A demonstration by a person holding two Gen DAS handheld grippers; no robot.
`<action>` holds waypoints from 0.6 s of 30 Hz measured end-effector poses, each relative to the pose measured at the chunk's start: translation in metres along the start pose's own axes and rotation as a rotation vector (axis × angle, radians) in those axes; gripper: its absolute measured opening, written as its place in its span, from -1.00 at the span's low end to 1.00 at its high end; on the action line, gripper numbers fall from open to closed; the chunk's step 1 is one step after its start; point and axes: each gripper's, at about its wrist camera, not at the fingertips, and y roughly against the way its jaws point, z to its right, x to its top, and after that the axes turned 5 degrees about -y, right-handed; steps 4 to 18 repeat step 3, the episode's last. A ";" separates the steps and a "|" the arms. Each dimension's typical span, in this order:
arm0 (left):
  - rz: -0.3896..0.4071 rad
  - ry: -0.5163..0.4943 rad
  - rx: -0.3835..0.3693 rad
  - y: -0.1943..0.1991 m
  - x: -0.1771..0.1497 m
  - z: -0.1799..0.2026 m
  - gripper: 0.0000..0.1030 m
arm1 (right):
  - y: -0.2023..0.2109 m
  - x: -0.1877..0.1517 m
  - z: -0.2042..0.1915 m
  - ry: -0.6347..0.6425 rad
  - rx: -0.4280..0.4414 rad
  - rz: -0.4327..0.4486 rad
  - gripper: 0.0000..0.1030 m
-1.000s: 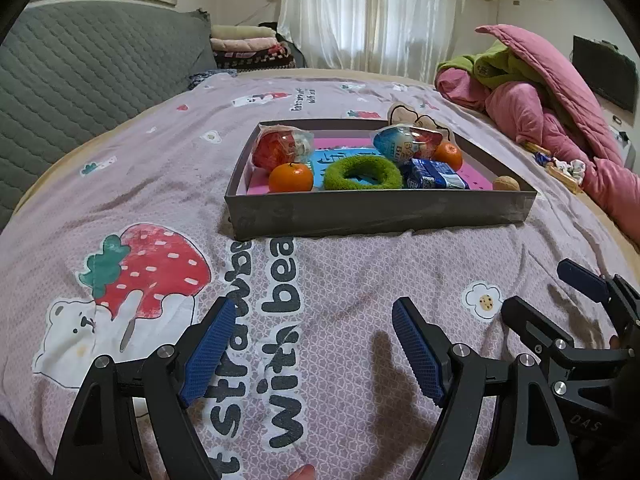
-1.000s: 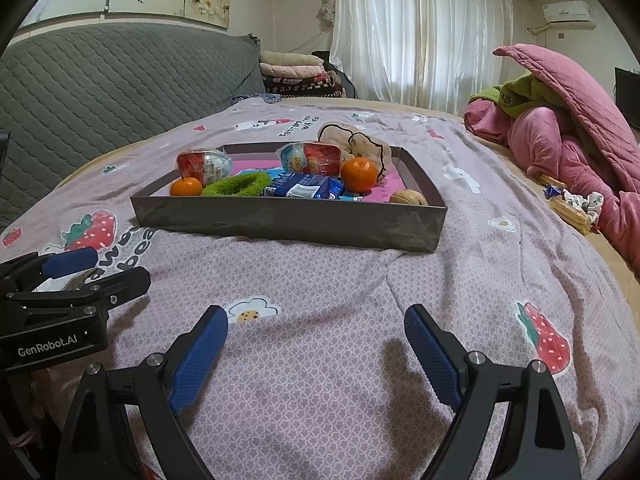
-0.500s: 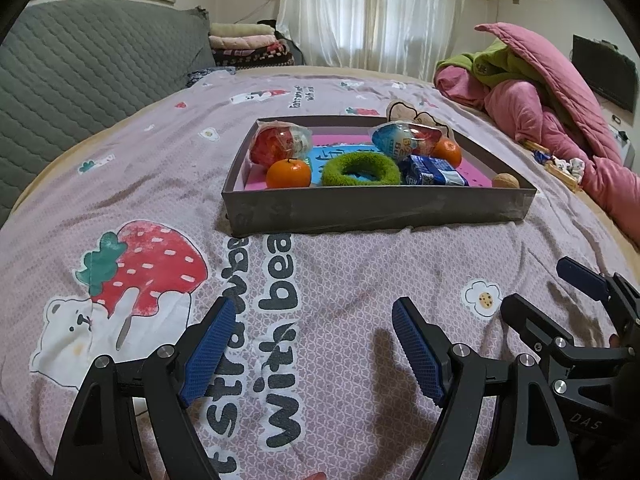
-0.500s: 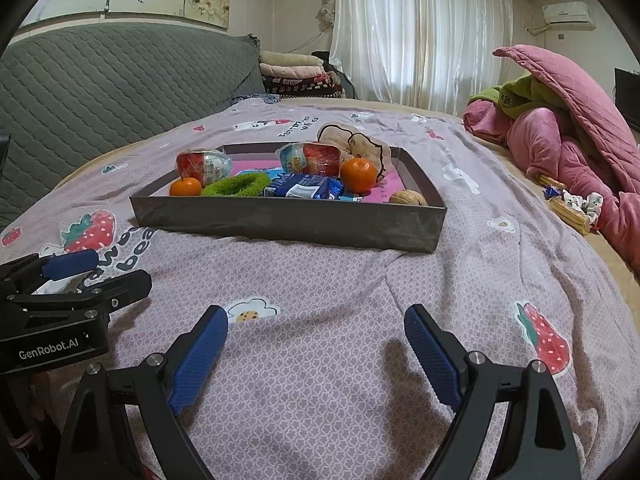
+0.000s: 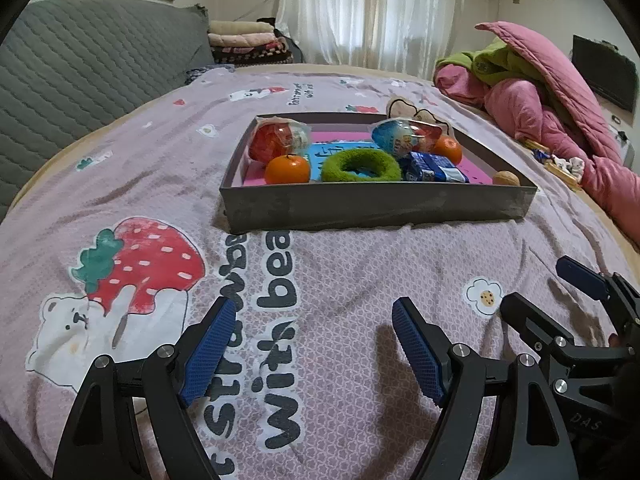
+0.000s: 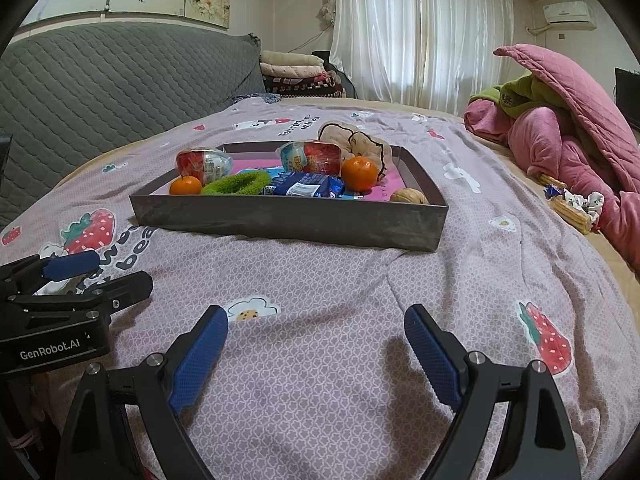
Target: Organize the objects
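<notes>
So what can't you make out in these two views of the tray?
- Tray floor near its front, both views: hidden by the front wall.
- Walnut, left view: only its top shows.
- Blue packet print: too small to read.
- Beige cloth item: behind the egg-shaped pack.

Left gripper is hovering low with jaws spread wide, gripping nothing; right gripper is hanging alongside, equally wide, empty.

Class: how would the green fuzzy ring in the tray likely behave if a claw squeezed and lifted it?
The green fuzzy ring looks plush, so it probably squashes rather than resists. It lies flat, so rolling seems unlikely. Its fuzzy surface should grip well.
</notes>
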 end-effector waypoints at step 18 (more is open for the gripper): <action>0.005 -0.004 -0.014 -0.001 0.000 0.000 0.58 | 0.000 -0.001 -0.001 0.001 0.001 -0.002 0.74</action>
